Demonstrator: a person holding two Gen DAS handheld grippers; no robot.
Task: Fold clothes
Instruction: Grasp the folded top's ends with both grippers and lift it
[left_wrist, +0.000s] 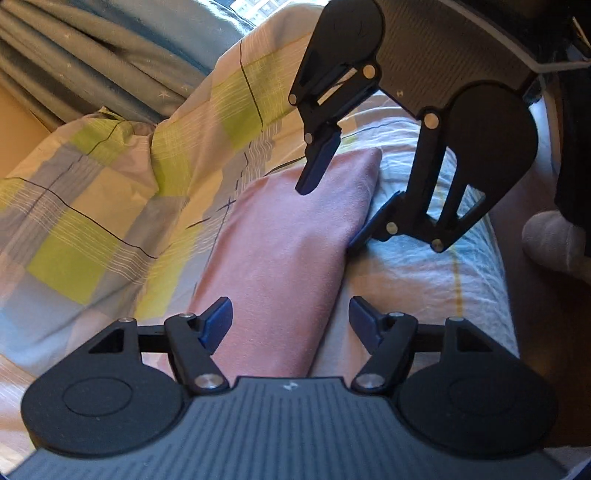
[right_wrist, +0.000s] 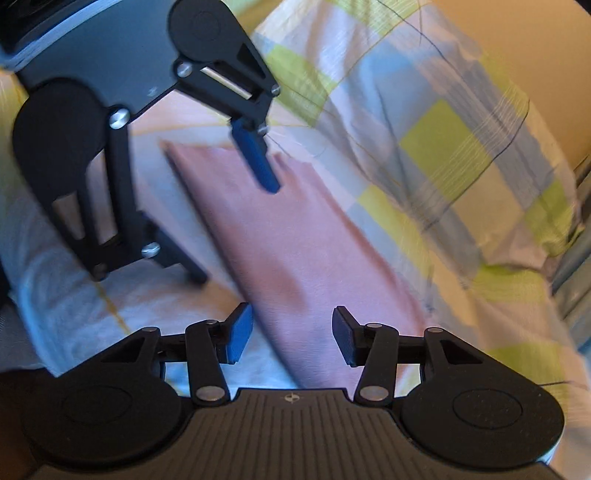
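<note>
Pink cloth (left_wrist: 280, 236) folded into a long strip on bed w/ checked quilt (left_wrist: 92, 206); left tool (left_wrist: 291, 325) open, empty; right tool (right_wrist: 291, 338) open, empty, both just above cloth.

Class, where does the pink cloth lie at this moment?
The pink cloth lies folded in a long strip on the bed sheet, centred in both wrist views, with the checked quilt along one side.

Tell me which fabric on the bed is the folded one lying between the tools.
The plain pink cloth, a long flat strip. The checked green-and-blue quilt beside it lies bunched, and the blue curtain hangs behind.
</note>
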